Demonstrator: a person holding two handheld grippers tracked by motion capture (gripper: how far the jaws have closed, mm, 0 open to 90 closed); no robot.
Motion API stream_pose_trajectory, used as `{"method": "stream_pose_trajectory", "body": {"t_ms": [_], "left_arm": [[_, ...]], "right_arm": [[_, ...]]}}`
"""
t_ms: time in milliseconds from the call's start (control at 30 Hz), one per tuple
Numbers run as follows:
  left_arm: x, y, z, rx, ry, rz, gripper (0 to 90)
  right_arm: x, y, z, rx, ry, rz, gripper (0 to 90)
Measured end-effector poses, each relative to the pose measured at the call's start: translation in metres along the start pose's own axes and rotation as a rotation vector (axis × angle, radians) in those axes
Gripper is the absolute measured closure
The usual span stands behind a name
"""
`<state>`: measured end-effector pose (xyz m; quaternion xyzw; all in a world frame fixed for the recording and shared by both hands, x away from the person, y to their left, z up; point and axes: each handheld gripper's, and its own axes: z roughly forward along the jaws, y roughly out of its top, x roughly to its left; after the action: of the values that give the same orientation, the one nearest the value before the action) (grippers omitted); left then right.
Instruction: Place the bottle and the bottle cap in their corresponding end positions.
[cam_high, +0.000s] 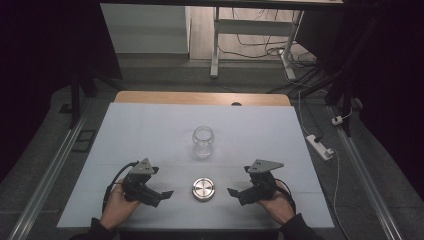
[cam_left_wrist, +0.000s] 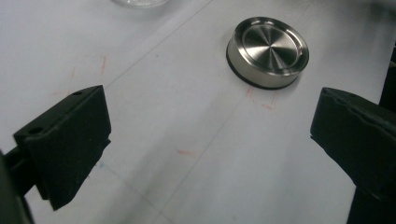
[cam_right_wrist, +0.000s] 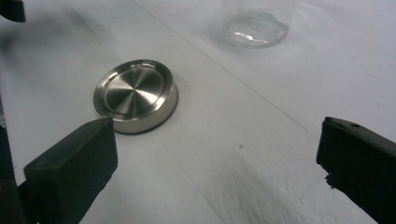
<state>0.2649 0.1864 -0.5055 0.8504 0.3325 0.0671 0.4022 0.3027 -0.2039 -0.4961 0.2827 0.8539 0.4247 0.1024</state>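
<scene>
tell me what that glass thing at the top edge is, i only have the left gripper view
observer: A clear glass jar, upright and open, standing beyond the metal lid.
operator: where's the other claw
observer: The right claw sits across the lid from the left claw, jaws open, holding nothing.
operator: is it touching the lid
observer: No, the high view shows bare table between them.

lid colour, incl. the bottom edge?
Brushed silver lid with a black ring at its base; clearest in the left gripper view.
</scene>
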Motion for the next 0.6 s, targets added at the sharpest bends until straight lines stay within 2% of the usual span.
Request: {"method": "stream_pose_trajectory", "body": {"t_ms": [600], "left_arm": [[0.002,-0.038,-0.033,-0.017,0.065,-0.088,0.0]], "right_arm": [[-0.012,-0.025,-0.035,-0.007,-0.072,0.062,0.0]]}}
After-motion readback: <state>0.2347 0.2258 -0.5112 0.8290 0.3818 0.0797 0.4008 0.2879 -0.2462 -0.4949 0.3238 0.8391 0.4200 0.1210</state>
